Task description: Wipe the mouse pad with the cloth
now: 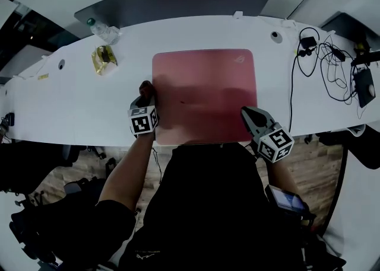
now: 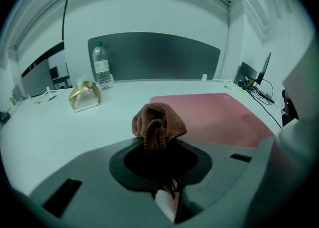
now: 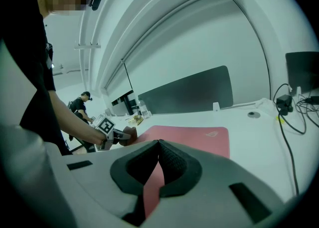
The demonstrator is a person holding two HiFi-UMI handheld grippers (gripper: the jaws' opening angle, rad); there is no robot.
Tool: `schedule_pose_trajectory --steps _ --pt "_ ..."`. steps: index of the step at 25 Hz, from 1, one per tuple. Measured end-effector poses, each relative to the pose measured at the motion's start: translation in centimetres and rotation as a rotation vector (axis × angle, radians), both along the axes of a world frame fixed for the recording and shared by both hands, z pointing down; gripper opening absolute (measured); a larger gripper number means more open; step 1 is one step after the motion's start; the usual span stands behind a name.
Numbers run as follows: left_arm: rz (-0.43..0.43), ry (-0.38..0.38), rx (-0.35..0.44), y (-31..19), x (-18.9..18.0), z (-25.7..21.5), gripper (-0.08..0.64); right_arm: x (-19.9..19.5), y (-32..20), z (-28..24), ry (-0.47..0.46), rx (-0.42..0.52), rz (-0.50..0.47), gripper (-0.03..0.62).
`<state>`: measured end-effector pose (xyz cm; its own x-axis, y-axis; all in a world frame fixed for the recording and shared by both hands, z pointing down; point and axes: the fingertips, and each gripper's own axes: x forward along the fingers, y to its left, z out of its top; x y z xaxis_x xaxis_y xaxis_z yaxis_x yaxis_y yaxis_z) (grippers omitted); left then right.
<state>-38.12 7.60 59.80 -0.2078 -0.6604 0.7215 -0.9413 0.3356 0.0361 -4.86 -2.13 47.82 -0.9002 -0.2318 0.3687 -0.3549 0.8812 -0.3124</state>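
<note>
Head view: a pink rectangular mouse pad point(image 1: 205, 95) lies at the middle of the near edge of the long white worktop point(image 1: 71, 104), with the left claw point(image 1: 146, 93) at its left edge and the right claw point(image 1: 249, 115) over its near right corner. Only this view shows both claws against the whole pad, and the black cables point(image 1: 323, 62) towards the worktop's right end. Left gripper view: the jaws are clamped on a bunched brown knitted cloth point(image 2: 158, 122), which sticks out beyond their tips; the pad lies ahead and to the right. A clear plastic bottle point(image 2: 101, 66) and a gold foil packet point(image 2: 84, 96) stand near the far edge. Right gripper view: the jaws meet at their tips with nothing between them, the pad just beyond; the cloth shows at the pad's left edge.
</note>
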Motion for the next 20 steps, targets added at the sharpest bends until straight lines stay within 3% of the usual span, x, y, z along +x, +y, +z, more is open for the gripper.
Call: schedule_pose_trajectory --steps 5,20 --pt "0.021 0.055 -0.002 -1.4 2.0 0.5 0.082 0.5 0.1 0.5 0.01 -0.003 0.019 0.025" --pt "0.099 0.094 -0.031 -4.2 6.9 0.7 0.081 0.2 -1.1 0.6 -0.011 -0.001 -0.033 0.025"
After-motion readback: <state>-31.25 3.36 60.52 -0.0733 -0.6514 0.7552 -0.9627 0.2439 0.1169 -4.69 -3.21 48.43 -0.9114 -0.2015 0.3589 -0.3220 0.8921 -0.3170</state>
